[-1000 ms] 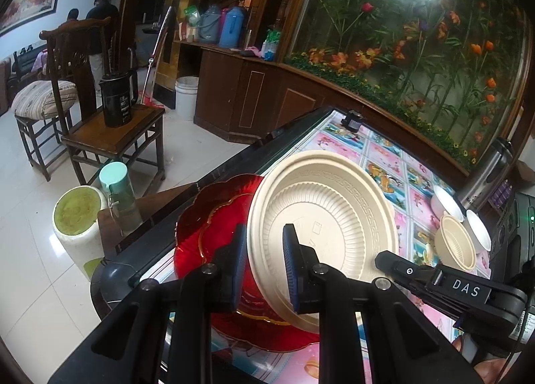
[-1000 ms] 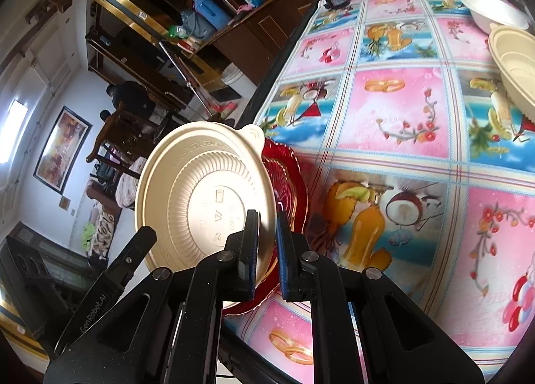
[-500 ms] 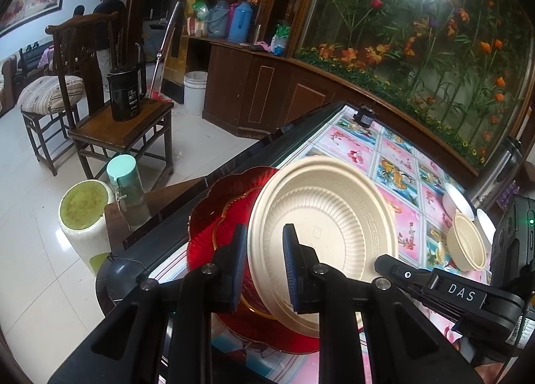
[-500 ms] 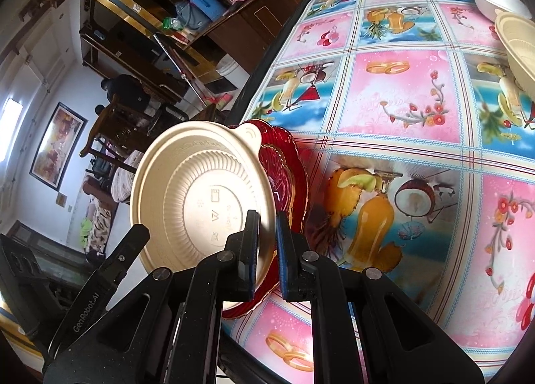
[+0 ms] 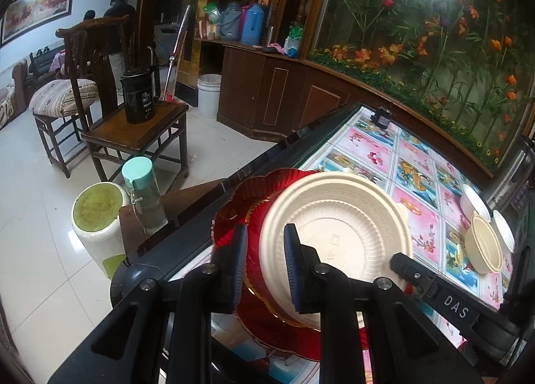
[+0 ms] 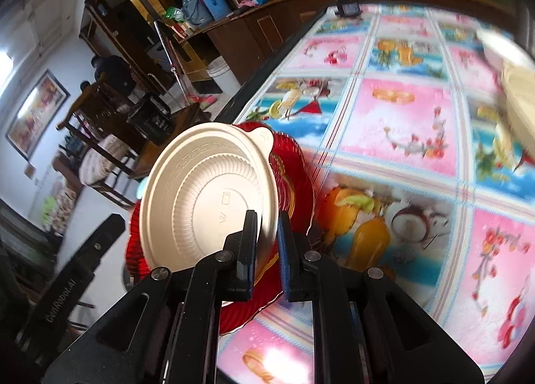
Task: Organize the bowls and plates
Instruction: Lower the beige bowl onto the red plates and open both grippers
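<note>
Cream plate (image 5: 337, 220): round, ribbed wall, small tab on the rim, embossed marks in the centre; tilted, lying over the red plate.
Red plate (image 5: 247, 197): translucent, scalloped and fluted rim with gold trim; at the near table edge, beneath the cream one.
Cream bowl (image 5: 485, 245): ribbed, tilted on its side, far right of the table.
White bowls (image 5: 474, 203): two, just beside the cream bowl.

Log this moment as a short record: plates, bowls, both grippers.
Cream plate: tilted, raised over the red plate
Red plate: beneath it, at the table edge
Bowls: cream stack, far across the table, untouched
Left gripper: closed on the cream plate's rim
Right gripper: on another part of the rim, jaws just eased slightly wider, rim between them
</note>
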`<state>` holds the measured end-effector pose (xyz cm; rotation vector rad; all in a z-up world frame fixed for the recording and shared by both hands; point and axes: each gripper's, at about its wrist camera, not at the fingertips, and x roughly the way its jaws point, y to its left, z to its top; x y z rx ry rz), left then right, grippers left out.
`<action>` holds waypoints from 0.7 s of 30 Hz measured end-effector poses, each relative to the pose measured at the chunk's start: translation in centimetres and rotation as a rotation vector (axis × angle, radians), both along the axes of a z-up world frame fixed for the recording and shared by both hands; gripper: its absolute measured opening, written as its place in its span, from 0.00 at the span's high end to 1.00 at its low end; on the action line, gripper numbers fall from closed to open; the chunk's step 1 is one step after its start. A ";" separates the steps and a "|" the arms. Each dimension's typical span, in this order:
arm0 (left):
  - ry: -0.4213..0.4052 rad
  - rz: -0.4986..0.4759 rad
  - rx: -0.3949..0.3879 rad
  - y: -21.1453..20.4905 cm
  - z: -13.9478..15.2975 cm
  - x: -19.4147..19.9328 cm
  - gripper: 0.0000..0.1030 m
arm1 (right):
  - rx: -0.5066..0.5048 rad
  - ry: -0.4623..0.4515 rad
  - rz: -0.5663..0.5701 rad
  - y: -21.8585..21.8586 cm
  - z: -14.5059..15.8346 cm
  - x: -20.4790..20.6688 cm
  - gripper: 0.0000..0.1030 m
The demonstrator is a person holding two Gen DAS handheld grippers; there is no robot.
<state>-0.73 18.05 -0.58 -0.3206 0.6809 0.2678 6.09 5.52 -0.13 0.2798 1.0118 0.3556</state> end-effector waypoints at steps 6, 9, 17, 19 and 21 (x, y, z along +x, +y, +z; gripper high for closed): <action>-0.018 0.067 -0.034 2.4 0.4 -0.5 0.79 | -0.039 -0.091 -0.010 -0.7 1.5 -0.6 0.82; -0.021 0.093 -0.050 3.1 0.5 -0.6 0.79 | -0.008 -0.110 -0.041 -2.2 1.8 -0.6 0.82; -0.016 0.037 -0.051 1.0 0.5 -0.3 0.79 | 0.032 -0.059 -0.158 -7.0 0.2 -0.2 0.82; -0.018 0.012 -0.049 0.2 0.7 -0.4 0.79 | 0.039 -0.050 -0.187 -8.5 -0.2 -0.3 0.82; -0.024 -0.019 -0.041 -1.0 0.9 -0.3 0.79 | 0.043 -0.047 -0.209 -9.7 -0.4 -0.4 0.82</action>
